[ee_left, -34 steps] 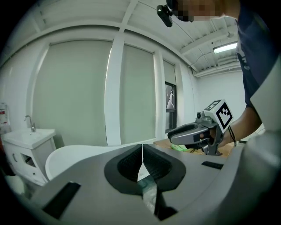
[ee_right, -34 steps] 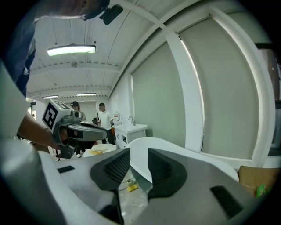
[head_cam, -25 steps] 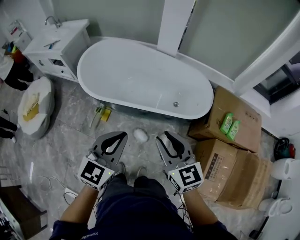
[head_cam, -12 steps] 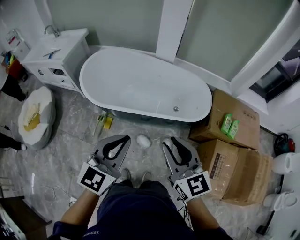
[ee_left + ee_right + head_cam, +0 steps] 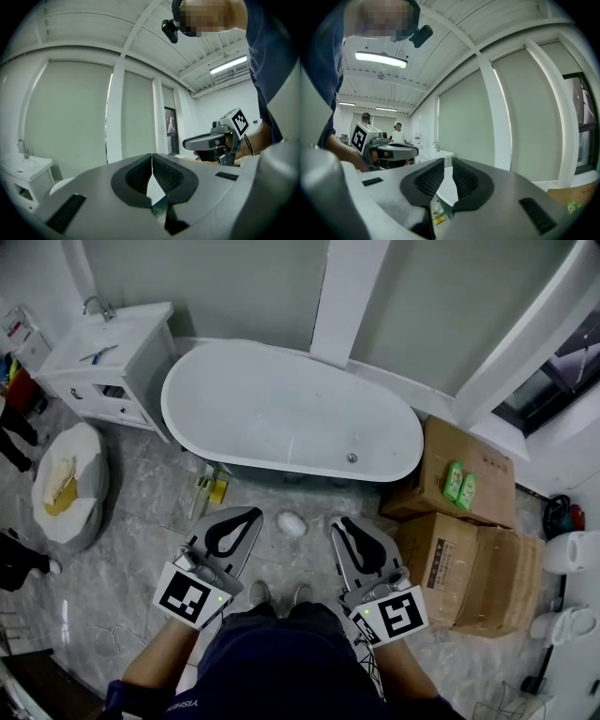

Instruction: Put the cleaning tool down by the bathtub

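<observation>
Bathroom floor: cleaning tool lying by the tub, both grippers empty

A grey marbled floor (image 5: 141, 521) is seen from above, with a white oval bathtub (image 5: 281, 409) set against the far wall. A white vanity with a basin (image 5: 112, 357) stands at the tub's left end. Two cardboard boxes (image 5: 469, 521) are stacked off its right end, and two green bottles (image 5: 459, 486) lie on the upper one.

The white cleaning tool (image 5: 291, 524), a small rounded lump, is found on the floor just in front of the tub's near side, about midway along it. It is touched by neither gripper and lies between the two jaw tips as seen from the head view. A yellow and green item (image 5: 211, 488) lies on the floor to its left, close against the tub; its kind cannot be made out.

The left gripper (image 5: 253, 513) is held level, pointing towards the tub. In the left gripper view its jaws are pressed together at the tips, with nothing between them.

The right gripper (image 5: 338, 521) is held likewise, well apart from the left. In the right gripper view a narrow gap is noted between its jaws. These jaws have just been closing, and nothing is caught between them
</observation>
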The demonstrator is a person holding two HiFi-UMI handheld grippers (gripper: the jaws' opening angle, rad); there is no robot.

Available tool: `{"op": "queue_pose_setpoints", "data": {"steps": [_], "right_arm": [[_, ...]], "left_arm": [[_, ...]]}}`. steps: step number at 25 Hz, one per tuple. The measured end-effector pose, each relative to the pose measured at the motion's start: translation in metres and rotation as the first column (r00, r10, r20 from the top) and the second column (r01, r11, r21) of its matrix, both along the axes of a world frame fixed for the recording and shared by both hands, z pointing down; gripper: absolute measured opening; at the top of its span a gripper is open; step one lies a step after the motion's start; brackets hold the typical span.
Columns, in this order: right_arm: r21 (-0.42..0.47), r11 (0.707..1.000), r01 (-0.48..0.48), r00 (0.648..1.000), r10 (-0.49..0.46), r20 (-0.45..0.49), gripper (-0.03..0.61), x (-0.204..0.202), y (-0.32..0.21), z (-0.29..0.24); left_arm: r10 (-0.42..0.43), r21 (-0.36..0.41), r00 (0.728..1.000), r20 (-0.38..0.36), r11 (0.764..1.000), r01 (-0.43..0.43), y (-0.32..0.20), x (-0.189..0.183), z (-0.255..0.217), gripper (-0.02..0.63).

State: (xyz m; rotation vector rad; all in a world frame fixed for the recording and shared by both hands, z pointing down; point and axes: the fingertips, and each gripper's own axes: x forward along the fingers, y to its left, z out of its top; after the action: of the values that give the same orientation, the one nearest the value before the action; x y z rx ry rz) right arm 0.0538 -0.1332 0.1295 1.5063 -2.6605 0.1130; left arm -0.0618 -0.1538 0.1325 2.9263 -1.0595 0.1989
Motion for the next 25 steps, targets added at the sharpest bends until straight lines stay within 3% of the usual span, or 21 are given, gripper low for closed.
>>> {"op": "queue_pose_setpoints", "data": {"steps": [25], "right_arm": [[0.013, 1.0, -0.021, 1.0, 0.021, -0.018, 0.005, -0.049, -0.002, -0.008]], "left_arm": [[0.095, 0.029, 0.995, -0.034, 0.995, -0.094, -0.002, -0.025, -0.013, 0.032]]}}
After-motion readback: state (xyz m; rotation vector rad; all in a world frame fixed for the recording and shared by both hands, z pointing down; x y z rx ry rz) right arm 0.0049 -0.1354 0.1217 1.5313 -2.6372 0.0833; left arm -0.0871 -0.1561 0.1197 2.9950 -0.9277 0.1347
